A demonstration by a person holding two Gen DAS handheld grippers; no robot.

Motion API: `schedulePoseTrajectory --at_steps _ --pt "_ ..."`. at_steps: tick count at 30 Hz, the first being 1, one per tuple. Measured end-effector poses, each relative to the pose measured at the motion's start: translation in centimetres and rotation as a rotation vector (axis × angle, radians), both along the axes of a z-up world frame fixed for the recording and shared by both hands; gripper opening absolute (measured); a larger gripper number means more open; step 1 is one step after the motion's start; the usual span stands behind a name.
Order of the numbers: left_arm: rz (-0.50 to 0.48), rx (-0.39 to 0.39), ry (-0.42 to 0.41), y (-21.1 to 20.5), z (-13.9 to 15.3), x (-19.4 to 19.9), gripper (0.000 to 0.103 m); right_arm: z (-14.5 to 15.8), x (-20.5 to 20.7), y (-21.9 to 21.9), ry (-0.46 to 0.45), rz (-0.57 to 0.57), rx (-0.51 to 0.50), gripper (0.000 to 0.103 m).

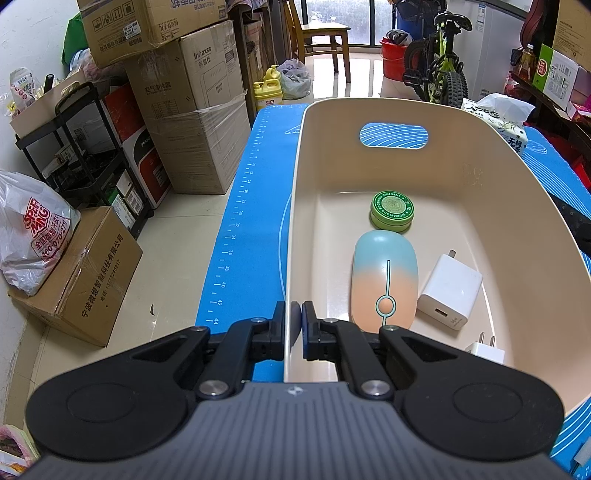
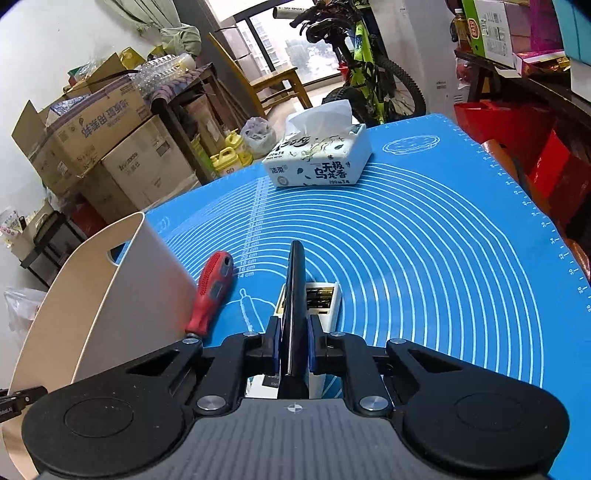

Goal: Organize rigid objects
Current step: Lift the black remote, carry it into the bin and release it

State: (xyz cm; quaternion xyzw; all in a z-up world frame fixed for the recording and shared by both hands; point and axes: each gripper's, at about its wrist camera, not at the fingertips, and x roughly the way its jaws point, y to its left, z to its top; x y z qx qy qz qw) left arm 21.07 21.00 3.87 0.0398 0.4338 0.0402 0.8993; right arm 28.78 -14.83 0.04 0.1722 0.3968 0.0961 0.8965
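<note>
A beige bin (image 1: 480, 155) stands on the blue mat (image 1: 251, 206). Inside it lie a blue-and-orange mouse (image 1: 384, 280), a green ointment tin (image 1: 392, 212), a white charger (image 1: 450, 295) and a small white plug (image 1: 485, 350). My left gripper (image 1: 293, 321) is shut on the bin's left wall at the rim. In the right wrist view my right gripper (image 2: 293, 343) is shut on a thin black flat device (image 2: 295, 288), held on edge. Below it lies a white battery box (image 2: 325, 299). A red screwdriver (image 2: 212, 291) rests beside the bin (image 2: 122, 280).
A tissue pack (image 2: 321, 158) sits at the far end of the mat (image 2: 424, 240). Cardboard boxes (image 1: 192, 122) and a black cart (image 1: 85, 147) stand left of the table. A bicycle (image 2: 369, 74) and a wooden chair (image 1: 321, 33) are beyond it, and red boxes (image 2: 535, 147) to the right.
</note>
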Motion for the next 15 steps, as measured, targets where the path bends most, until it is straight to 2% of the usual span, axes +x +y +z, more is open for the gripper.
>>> schedulePoseTrajectory --at_steps 6,15 --pt "0.001 0.0 0.0 0.1 0.0 0.0 0.009 1.6 -0.7 0.1 -0.043 0.008 0.017 0.023" --pt "0.001 0.0 0.0 0.1 0.0 0.0 0.009 7.3 -1.8 2.8 -0.173 0.102 0.06 0.023"
